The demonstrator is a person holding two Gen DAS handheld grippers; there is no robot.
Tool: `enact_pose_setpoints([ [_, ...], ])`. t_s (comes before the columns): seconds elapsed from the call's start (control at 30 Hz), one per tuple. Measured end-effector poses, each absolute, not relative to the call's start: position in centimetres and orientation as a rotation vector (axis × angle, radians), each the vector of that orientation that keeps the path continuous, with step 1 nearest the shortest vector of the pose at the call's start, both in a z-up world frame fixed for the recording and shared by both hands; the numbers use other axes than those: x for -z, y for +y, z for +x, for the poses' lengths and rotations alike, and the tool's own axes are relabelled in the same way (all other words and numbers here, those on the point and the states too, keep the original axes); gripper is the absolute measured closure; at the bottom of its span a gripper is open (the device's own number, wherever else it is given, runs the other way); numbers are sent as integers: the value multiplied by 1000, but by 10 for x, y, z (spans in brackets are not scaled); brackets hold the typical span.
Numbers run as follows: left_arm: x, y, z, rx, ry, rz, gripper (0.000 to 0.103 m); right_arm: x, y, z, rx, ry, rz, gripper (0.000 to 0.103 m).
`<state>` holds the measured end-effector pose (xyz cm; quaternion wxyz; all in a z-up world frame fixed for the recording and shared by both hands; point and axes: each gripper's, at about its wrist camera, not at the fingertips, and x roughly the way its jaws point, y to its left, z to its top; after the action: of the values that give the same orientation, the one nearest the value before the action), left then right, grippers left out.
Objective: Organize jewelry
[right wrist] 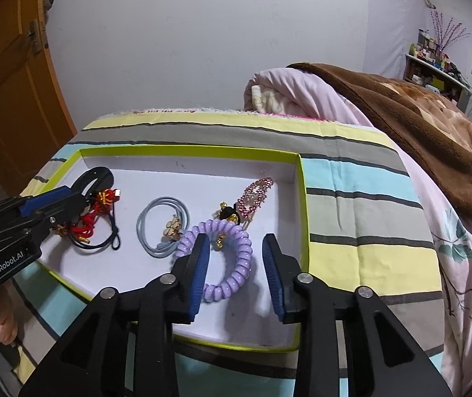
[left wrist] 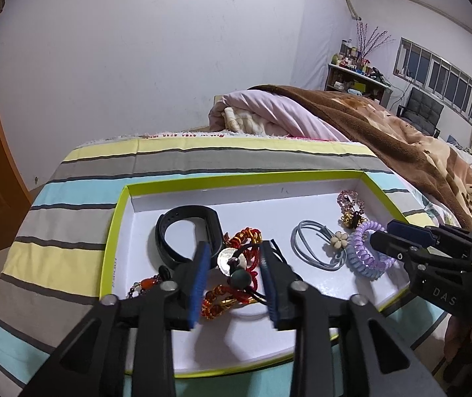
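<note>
Both grippers are angled down over the green-rimmed tray [right wrist: 303,198] on the bed. Left gripper [left wrist: 236,278]: jaws apart, red knotted bracelet [left wrist: 236,264] between them. Right gripper [right wrist: 236,271]: jaws apart, straddling purple coil hair tie [right wrist: 232,264] near the tray's right edge.

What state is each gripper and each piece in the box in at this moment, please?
left gripper: open, over the red cord bracelet
right gripper: open, astride the purple spiral hair tie
black wristband: lying flat
grey hair tie: lying loose
pink hair clip: lying flat
box: lidless
</note>
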<state>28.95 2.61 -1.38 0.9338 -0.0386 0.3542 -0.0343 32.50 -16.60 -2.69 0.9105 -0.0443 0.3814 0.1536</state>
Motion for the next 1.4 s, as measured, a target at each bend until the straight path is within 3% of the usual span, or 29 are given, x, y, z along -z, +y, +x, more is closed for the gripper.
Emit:
enact_pose_setpoints([
  [0.4,-11,25,248,54,678,-68,67,1,-168,288,-325,727,-87,68],
  [0.93,-46,11,139,39,588,-49,67,-41,-181,171,-345,613,-64,68],
  [1.4,-54,4,64,3,547,-74,67,-44,-196,89,-326,586,-36,68],
])
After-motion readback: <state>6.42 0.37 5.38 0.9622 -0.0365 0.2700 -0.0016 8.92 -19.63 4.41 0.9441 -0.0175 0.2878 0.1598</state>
